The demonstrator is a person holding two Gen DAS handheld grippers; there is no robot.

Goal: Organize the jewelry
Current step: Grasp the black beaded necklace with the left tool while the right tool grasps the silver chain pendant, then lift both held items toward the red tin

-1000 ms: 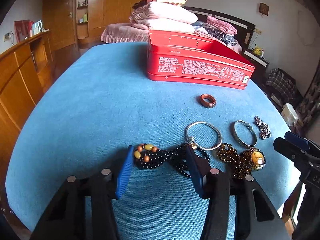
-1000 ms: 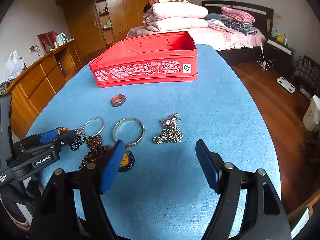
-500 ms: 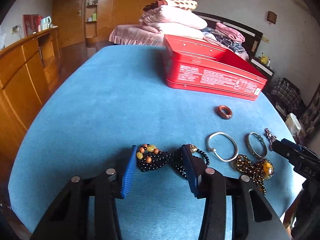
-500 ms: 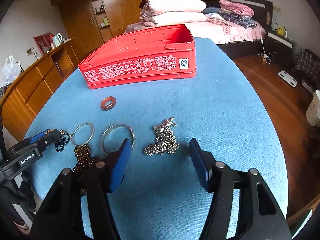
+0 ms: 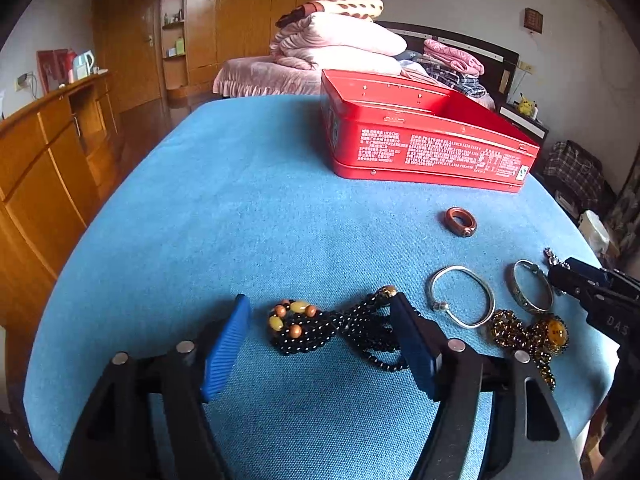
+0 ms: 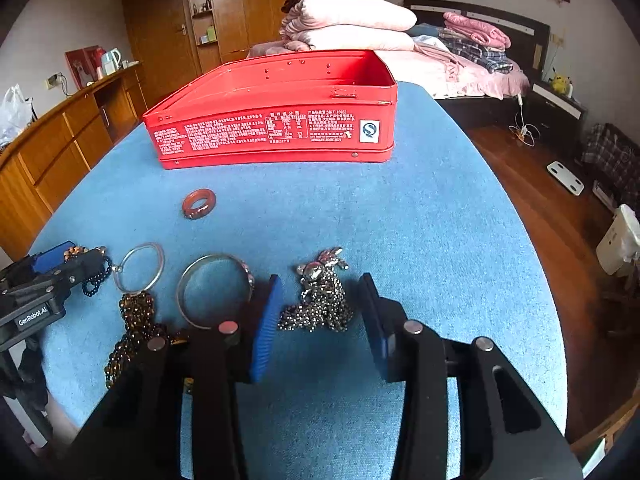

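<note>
Two pieces sit framed for pickup at once. A black bead necklace [image 5: 340, 330] lies heaped between the spread, empty fingers of the left gripper [image 5: 320, 340], its length running crosswise from pad to pad, so closing would likely catch it. Likewise a silver chain [image 6: 320, 300] lies between the parted, empty fingers of the right gripper [image 6: 320, 320]. Between them rest a thin bangle [image 5: 462, 296], a wider bangle [image 6: 216, 296] and an amber bead string [image 5: 528, 334]; a brown ring [image 5: 460, 221] lies farther off. Beyond, on the blue table [image 5: 240, 208], the red tin [image 6: 280, 120] stands open, straight ahead of both.
</note>
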